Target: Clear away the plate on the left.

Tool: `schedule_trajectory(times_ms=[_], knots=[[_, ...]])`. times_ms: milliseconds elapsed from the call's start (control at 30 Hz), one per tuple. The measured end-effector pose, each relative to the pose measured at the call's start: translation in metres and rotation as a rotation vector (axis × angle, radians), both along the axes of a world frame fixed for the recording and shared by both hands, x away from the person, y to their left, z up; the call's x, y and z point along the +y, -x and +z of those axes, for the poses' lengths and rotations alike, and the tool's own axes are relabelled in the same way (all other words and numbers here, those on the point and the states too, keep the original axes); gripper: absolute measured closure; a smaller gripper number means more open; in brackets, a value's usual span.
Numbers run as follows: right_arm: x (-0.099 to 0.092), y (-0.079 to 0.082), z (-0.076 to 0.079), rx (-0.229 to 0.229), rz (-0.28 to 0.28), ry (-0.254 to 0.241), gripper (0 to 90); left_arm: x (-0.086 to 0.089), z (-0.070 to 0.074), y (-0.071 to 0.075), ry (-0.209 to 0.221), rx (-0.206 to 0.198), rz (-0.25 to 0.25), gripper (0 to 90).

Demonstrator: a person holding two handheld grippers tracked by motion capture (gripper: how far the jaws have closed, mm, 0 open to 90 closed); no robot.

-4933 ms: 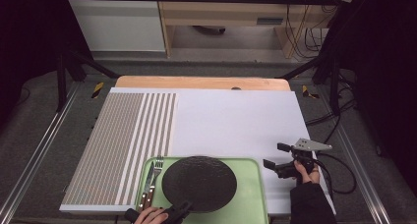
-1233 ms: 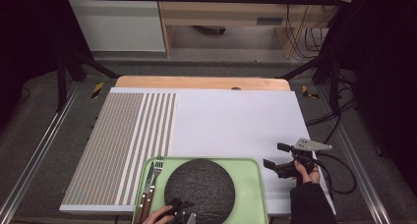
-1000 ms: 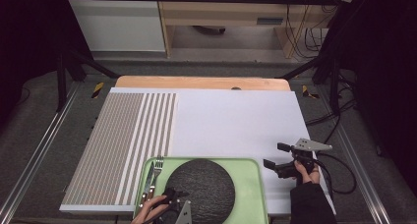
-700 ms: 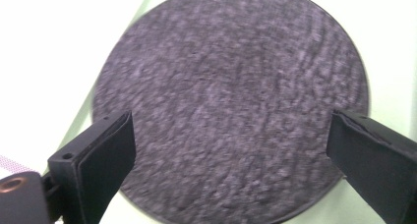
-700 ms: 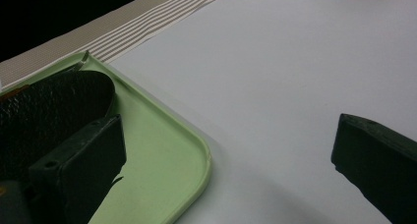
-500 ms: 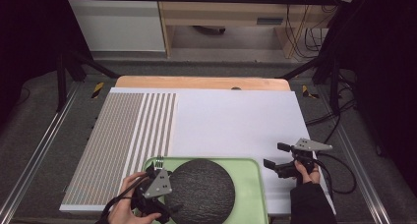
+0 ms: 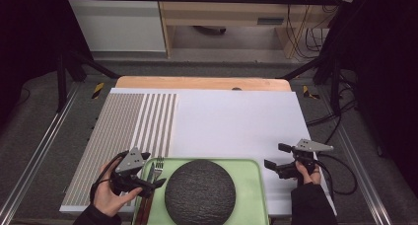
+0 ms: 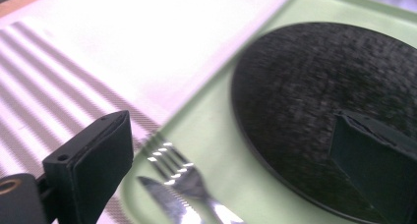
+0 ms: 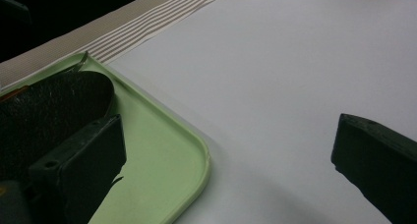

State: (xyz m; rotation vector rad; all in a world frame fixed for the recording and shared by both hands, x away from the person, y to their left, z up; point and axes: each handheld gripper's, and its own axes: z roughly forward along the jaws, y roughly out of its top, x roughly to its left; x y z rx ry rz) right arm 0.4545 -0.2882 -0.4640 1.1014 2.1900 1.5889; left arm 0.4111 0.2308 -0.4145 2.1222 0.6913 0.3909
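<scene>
Silver metal fork [image 7: 157, 167] and knife [image 8: 164, 198] lie side by side along the left edge of the pale green plastic tray [image 7: 251, 185], beside the round black textured plate [image 7: 199, 191].

Left gripper [image 7: 148, 178] is held over the cutlery, jaws just opened wide, nothing between them; a pickup of the fork is judged likely. Right gripper [image 7: 276, 158] is parked open and empty over the white mat [image 7: 236, 121], right of the tray, probably kept clear.
</scene>
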Motion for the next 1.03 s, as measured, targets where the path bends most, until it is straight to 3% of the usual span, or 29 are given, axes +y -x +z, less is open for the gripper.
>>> schedule_trajectory(times_ms=[467,633,733,767,800,1033], knots=[[0.0,0.0,0.0,0.001,-0.003,0.001,0.2,0.065,-0.019,-0.021,0.159,0.006,0.205,2.5],[0.0,0.0,0.0,0.001,-0.003,0.002,0.2,0.081,-0.032,-0.025,0.179,-0.004,0.216,2.5],[-0.001,0.0,0.0,0.002,-0.003,0.0,0.2,0.087,-0.038,-0.029,0.196,-0.022,0.184,2.5],[-0.001,0.0,0.0,0.002,-0.003,0.0,0.3,0.089,-0.039,-0.029,0.197,-0.016,0.195,2.5],[-0.001,0.0,0.0,0.002,-0.003,0.0,0.3,0.092,-0.04,-0.026,0.177,0.009,0.241,2.5],[0.0,0.0,0.0,0.011,-0.001,0.006,0.3,0.095,-0.043,-0.027,0.18,0.006,0.233,2.5]])
